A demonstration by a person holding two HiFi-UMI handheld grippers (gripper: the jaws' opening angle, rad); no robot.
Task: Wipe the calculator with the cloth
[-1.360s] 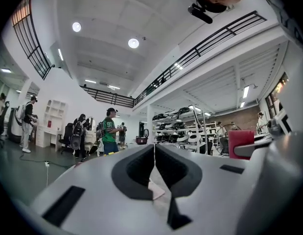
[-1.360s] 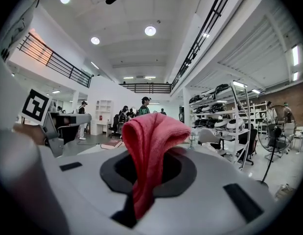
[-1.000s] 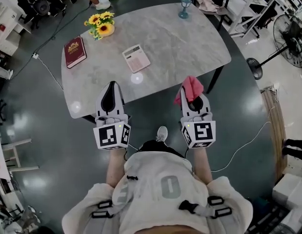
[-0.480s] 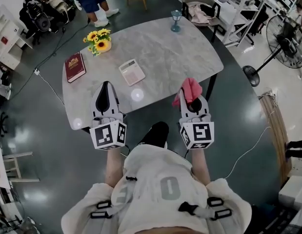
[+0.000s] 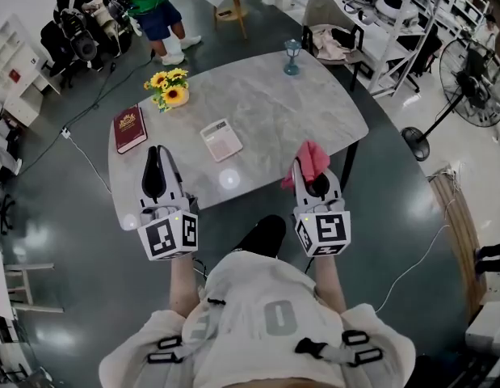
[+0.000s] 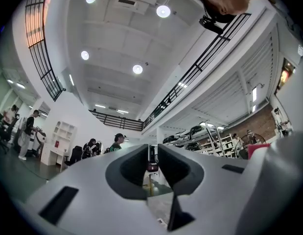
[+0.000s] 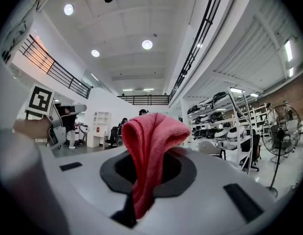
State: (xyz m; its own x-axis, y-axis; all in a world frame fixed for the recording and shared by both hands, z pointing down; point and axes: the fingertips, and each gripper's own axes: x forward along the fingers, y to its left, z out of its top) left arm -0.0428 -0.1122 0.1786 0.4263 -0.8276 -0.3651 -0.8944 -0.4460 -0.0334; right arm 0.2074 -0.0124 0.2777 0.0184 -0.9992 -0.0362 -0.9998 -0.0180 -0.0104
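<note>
- Progress: as I read it, the wiping has not begun. The cloth [image 5: 308, 162] is in hand, but it is nowhere near touching the calculator [image 5: 221, 140].
- Done so far: my right gripper [image 5: 310, 173] is clenched on the pink cloth. In the right gripper view the cloth [image 7: 151, 146] is pinched between the jaws, with a folded bunch rising above them.
- My left gripper [image 5: 157, 153] is clenched on nothing. The left gripper view shows its jaws [image 6: 152, 168] drawn together with only the room beyond them.
- Where the calculator is: it lies flat, keys up, on the grey table [image 5: 298, 103], in the half nearer me. It sits ahead of and between the two grippers, apart from both.
- Both grippers hang over the table's near edge, short of the calculator.
- Left to do, in my judgement: bring the cloth over and down onto the calculator and rub across its face. The free gripper could perhaps steady it.
- Count of task things: one calculator, one cloth, two grippers.
- Count of other things on the table: one dark red book [image 5: 129, 128], one bunch of sunflowers [image 5: 170, 86], and one small blue ornament [image 5: 292, 56] at the far edge.
</note>
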